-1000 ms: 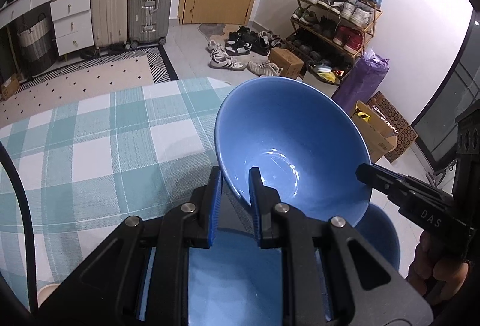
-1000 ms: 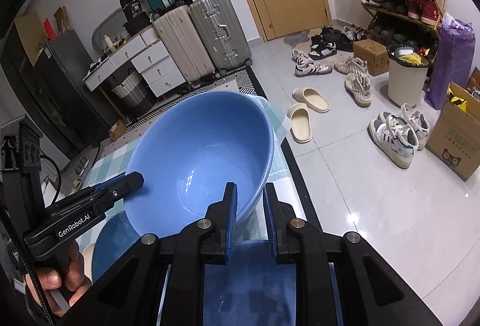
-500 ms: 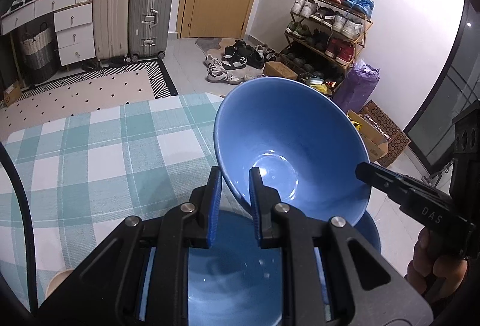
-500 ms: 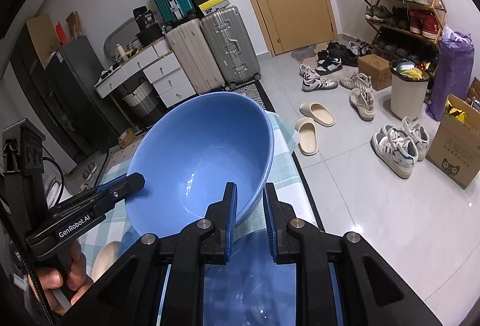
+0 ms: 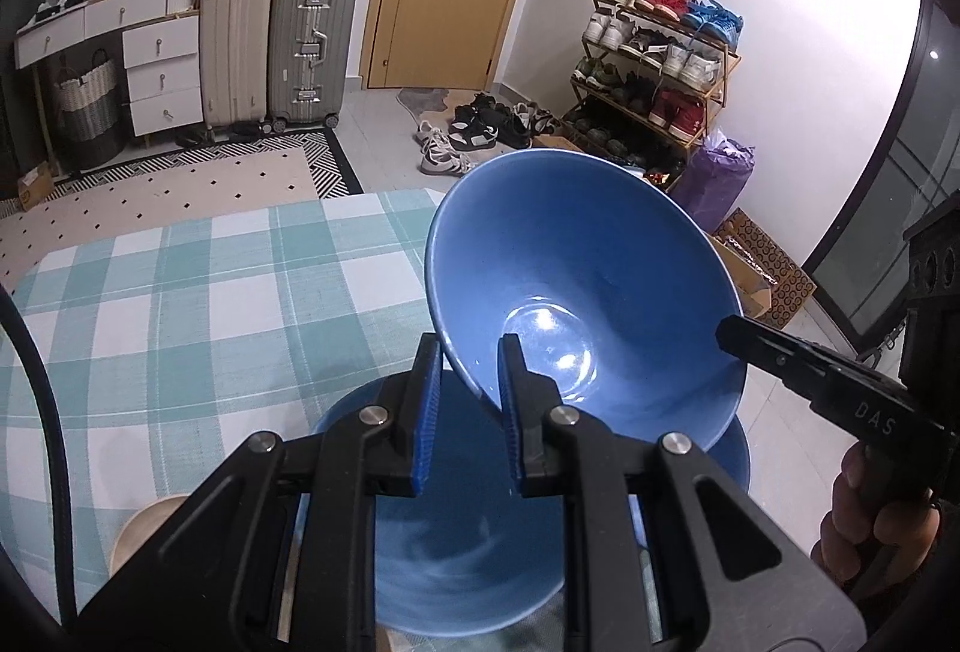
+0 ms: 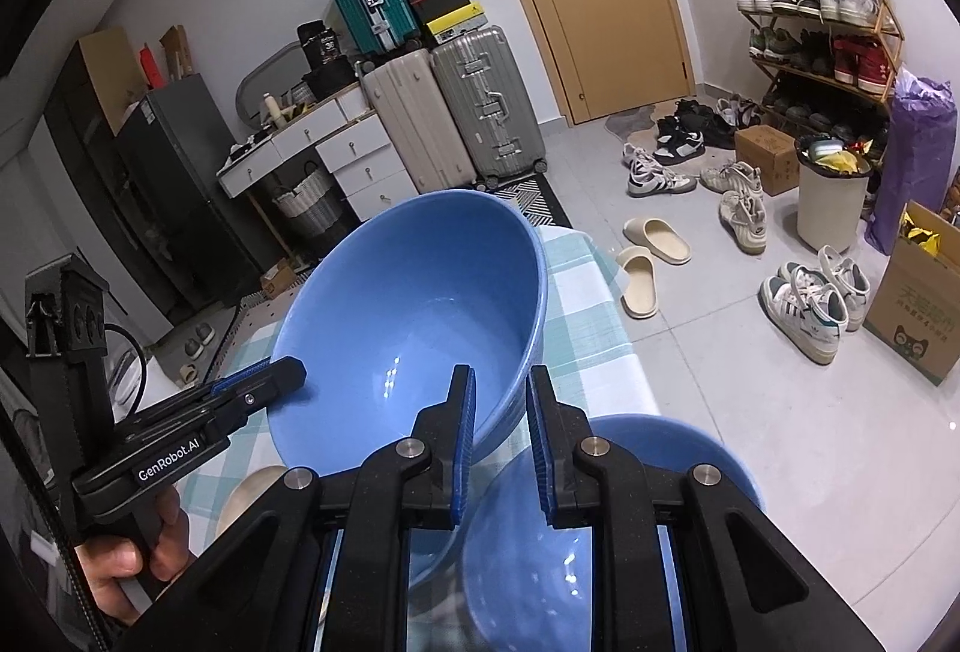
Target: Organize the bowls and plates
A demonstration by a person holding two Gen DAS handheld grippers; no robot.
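A large blue bowl (image 5: pixel 576 292) hangs tilted above the table, held by both grippers at opposite sides of its rim. My left gripper (image 5: pixel 465 370) is shut on the near rim in the left wrist view. My right gripper (image 6: pixel 501 400) is shut on the bowl (image 6: pixel 414 322) in its own view. Each gripper shows in the other's view: the right gripper (image 5: pixel 735 340) at the bowl's right edge, the left gripper (image 6: pixel 294 373) at its left edge. A second blue bowl (image 5: pixel 468 562) sits on the table straight below, also seen from the right (image 6: pixel 690 448).
The table (image 5: pixel 180 322) has a teal and white checked cloth. A beige dish (image 5: pixel 144 526) lies at its near left. Beyond the table edge are floor, a rug, suitcases (image 5: pixel 309 45), loose shoes, a shoe rack (image 5: pixel 654 69) and a cardboard box (image 6: pixel 918 292).
Both grippers have risen with the big blue bowl between them. The bowl on the table below shows more fully now, and the table looks farther away.
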